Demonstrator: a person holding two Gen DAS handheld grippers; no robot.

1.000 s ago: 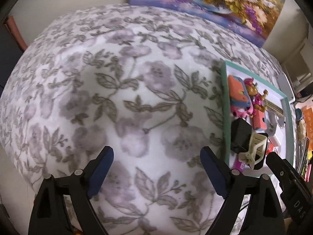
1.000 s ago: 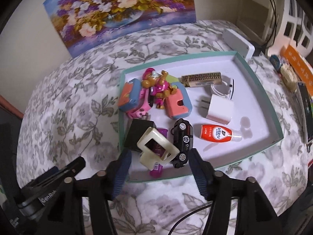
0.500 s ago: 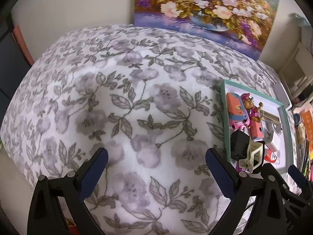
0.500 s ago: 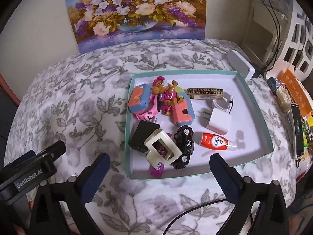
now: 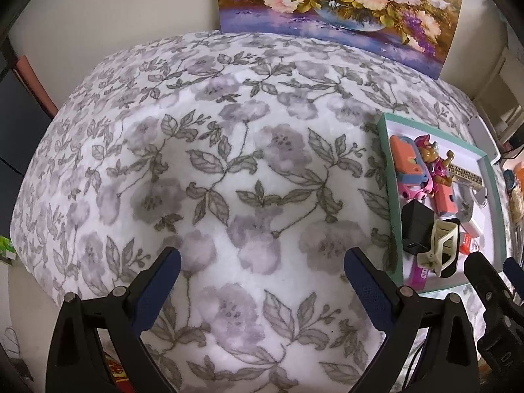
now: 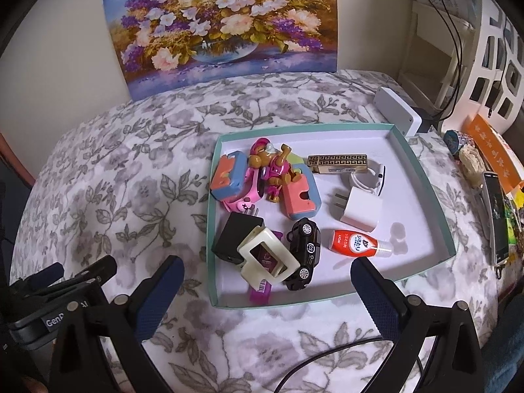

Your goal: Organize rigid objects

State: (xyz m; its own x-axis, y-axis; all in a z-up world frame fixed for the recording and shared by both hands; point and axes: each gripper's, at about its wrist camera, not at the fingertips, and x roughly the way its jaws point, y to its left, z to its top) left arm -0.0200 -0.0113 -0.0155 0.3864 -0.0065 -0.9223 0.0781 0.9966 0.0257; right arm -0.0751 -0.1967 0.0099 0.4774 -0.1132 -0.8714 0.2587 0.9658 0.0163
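- A second ago the right gripper (image 6: 267,290) had its jaws half closed around the cream hair clip (image 6: 267,258); now they stand as wide as they go, empty, with the clip left lying in the tray (image 6: 422,170) and the whole tray in sight.
- The clip leans on the black adapter (image 6: 232,237) and a purple stick, just beside the black toy car (image 6: 303,253), all crowded into the tray's near-left corner.
- Further in lie the orange-and-blue blocks, a pink figure, the white charger (image 6: 360,209), a gold bar and the red glue bottle (image 6: 355,245) — the far-right part of the tray floor is bare.
- The left gripper (image 5: 262,286) hangs over bare floral cloth (image 5: 196,163), jaws wide too and holding nothing.
- By my reckoning everything is in; if another piece must shift, I would come straight down and lift before sliding — that corner pile looks easy to topple.
- Edges to mind: the tray's raised teal wall nearest the fingers, and the black cable (image 6: 327,360) trailing under the right gripper.
- Open room lies left of the tray, wide and flat.
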